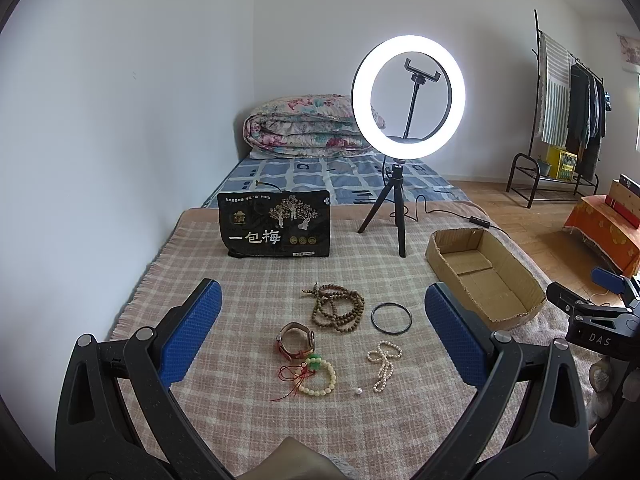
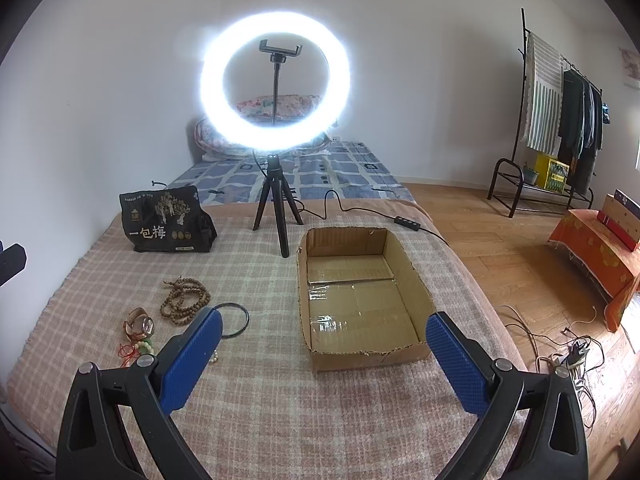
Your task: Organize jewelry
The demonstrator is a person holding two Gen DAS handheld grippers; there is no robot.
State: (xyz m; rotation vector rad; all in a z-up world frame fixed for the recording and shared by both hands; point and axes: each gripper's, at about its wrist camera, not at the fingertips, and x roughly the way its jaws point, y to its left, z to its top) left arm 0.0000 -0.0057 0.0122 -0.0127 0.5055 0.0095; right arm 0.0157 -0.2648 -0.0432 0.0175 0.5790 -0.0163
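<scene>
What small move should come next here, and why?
Probably lower the open left gripper onto the wooden bead strand, the piece lying almost midway between its fingers. All the jewelry lies loose on the blanket, the cardboard box holds nothing, and the right gripper, also open, faces the box.

Checked blanket [image 1: 248, 280] on bed, bearing: black snack bag [image 1: 274, 224] far left, ring-light tripod [image 1: 394, 204] far centre, cardboard box [image 2: 360, 292] right, brown bead string [image 1: 338, 308], black ring [image 1: 391, 318], watch [image 1: 296, 340], cream bracelet [image 1: 322, 376], pearl strand [image 1: 383, 364] near centre
</scene>
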